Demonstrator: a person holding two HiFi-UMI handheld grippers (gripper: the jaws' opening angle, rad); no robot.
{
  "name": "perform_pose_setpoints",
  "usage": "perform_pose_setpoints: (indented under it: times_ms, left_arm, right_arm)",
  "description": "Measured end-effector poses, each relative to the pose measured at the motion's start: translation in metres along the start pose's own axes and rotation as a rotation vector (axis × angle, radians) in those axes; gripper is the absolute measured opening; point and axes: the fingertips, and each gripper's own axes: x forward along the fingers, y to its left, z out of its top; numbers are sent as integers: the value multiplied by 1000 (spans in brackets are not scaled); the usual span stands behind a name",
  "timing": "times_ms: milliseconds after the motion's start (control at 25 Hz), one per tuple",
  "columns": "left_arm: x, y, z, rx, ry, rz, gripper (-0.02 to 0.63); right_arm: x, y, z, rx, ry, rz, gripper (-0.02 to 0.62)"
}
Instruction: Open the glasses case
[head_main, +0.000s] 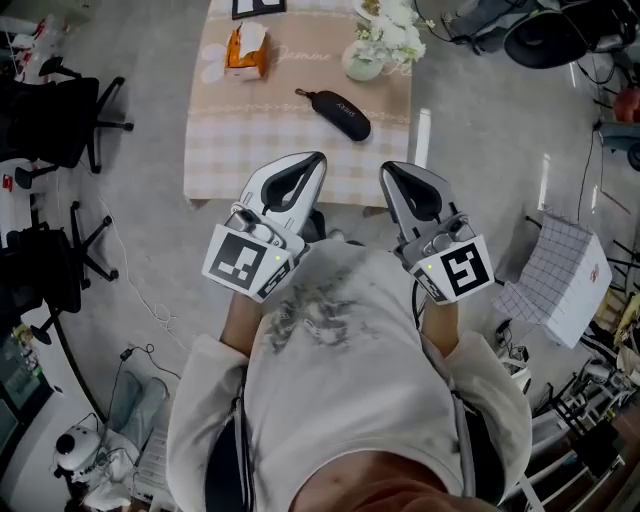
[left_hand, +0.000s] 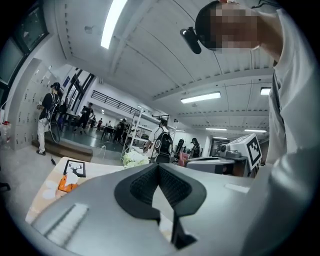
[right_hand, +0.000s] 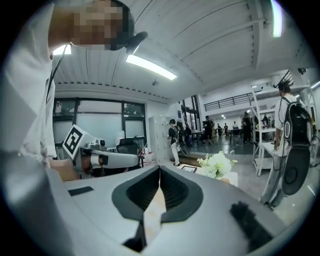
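**Task item.** One glasses case (head_main: 335, 113), dark and oblong, lies shut on the cloth-covered table (head_main: 222, 160). It sits right of centre, about midway between the far and near edges, and is set diagonally. A small tab (head_main: 299, 93) projects from its far-left end. This is probably a zip pull, though it is too small to confirm.

**Grippers.** There are two.
- The left gripper (head_main: 316, 160) has its jaws clenched together on nothing, and its own view shows the ribbed pads meeting.
- The right gripper (head_main: 389, 169) is likewise closed and empty.
- Both are held side by side in front of the person's chest, over the near edge of the table and well short of the case.
- Neither touches anything.

**Assessment of placement.**
- The paired, level stance with jaws closed reads as an approach position. The task is judged not yet begun.
- The case has bare cloth all round it, which leaves room for one gripper to steady the body while the other works the tab.

**Other items, counted.**
- One flower vase (head_main: 372, 50) stands at the far right corner.
- One orange packet (head_main: 245, 52) lies toward the far left corner.
- One framed card (head_main: 258, 6) stands on the far edge.

All three are kept along the far edge, clear of the working area.
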Motion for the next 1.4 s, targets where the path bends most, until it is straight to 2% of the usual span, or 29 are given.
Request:
perform_pose_setpoints:
  times_ms: [480, 800, 1120, 1400]
  left_arm:
    - [32, 57, -27, -17, 46, -87, 3]
    - [45, 70, -40, -35, 68, -149, 3]
    - [53, 79, -61, -79, 100, -147, 3]
    - [52, 85, -75, -76, 122, -92, 2]
  right_arm:
    - [49, -37, -28, 24, 93, -113, 17]
    - [57, -49, -47, 61, 147, -184, 17]
    - [49, -68, -72, 145, 182, -252, 18]
    - [60, -75, -85, 172, 166, -191, 18]
